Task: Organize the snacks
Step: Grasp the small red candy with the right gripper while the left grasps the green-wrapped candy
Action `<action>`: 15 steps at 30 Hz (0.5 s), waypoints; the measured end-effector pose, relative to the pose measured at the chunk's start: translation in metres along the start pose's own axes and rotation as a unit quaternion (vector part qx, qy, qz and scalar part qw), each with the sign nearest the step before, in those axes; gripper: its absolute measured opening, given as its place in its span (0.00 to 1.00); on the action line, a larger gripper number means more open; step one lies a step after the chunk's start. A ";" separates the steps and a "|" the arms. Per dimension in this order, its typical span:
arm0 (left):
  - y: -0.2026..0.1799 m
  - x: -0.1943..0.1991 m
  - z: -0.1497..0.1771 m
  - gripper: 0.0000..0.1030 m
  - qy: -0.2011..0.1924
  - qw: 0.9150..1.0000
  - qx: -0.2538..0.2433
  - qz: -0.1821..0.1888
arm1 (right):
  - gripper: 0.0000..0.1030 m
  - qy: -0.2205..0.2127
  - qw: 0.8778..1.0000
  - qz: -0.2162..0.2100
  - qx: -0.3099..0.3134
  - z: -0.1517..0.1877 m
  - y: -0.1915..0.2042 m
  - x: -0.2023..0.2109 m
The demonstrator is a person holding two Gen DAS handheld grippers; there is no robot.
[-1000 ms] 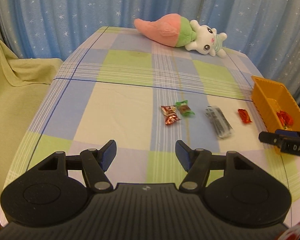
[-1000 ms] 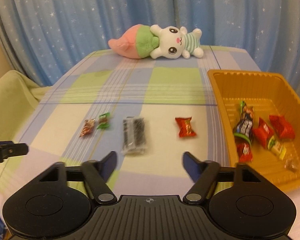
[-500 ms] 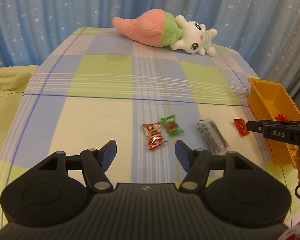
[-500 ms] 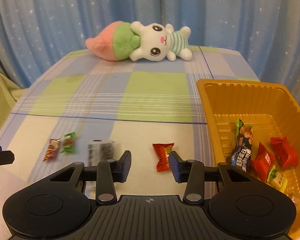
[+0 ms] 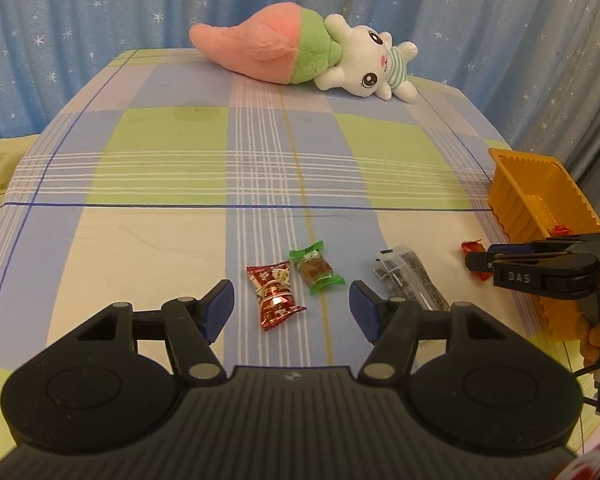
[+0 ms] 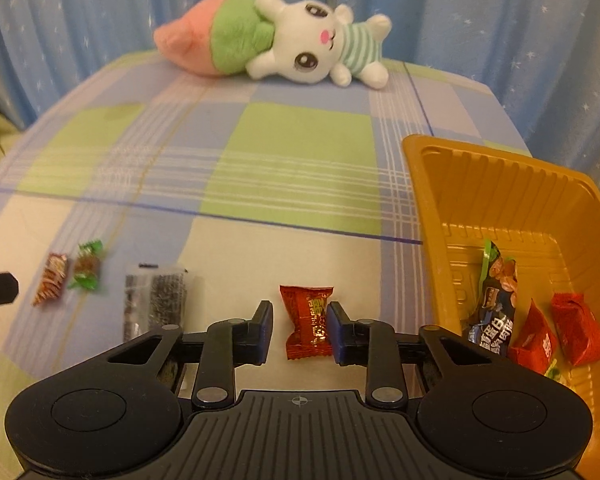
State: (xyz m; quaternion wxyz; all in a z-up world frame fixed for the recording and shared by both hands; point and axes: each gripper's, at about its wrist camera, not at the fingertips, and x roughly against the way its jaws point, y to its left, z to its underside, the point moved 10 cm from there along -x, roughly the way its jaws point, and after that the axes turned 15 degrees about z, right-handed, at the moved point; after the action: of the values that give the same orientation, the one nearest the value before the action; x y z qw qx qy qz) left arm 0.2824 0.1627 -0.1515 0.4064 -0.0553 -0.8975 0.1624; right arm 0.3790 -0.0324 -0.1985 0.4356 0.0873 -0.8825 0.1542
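Note:
My right gripper (image 6: 299, 314) hangs low over the checked tablecloth (image 6: 300, 148), its jaws closing around a red candy (image 6: 306, 320). The right pad is at the wrapper's edge and a gap shows at the left pad. An orange tray (image 6: 432, 184) to its right holds several wrapped snacks. My left gripper (image 5: 290, 300) is open above a red-and-white candy (image 5: 274, 294) and a green-wrapped candy (image 5: 316, 268). A clear packet with a dark snack (image 5: 410, 280) lies between the two grippers. The right gripper (image 5: 474, 262) also shows at the right edge of the left wrist view.
A pink, green and white plush rabbit (image 5: 308, 60) lies at the table's far edge. Blue star-patterned curtains (image 5: 100, 20) hang behind. A yellow-green cloth (image 5: 0, 172) is off the table's left side. A hand (image 5: 596, 340) holds the right gripper.
Both grippers have moved forward and down toward the candies. The right gripper's jaws have narrowed from wide apart to close around the red candy. The left jaws kept their width.

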 end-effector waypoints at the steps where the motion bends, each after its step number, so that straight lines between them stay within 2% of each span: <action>1: -0.001 -0.002 0.000 0.58 0.001 1.000 0.000 0.001 | 0.28 0.004 1.000 0.006 0.006 0.001 0.001 -0.003; 5: -0.003 -0.007 -0.001 0.51 0.004 1.000 -0.005 0.007 | 0.24 0.019 1.000 0.007 0.010 0.004 0.003 -0.011; 11: -0.007 -0.015 -0.004 0.49 0.009 1.000 -0.011 0.013 | 0.22 0.013 1.000 0.002 0.004 0.002 0.002 -0.011; 15: -0.007 -0.022 -0.006 0.41 0.014 1.000 -0.009 0.018 | 0.22 0.006 1.000 -0.010 -0.013 -0.003 -0.001 -0.004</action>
State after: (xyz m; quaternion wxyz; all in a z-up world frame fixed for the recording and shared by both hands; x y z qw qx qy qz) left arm 0.3018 0.1522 -0.1607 0.4150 -0.0774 -0.8921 0.1609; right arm 0.3843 -0.0320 -0.1996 0.4439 0.0894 -0.8808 0.1385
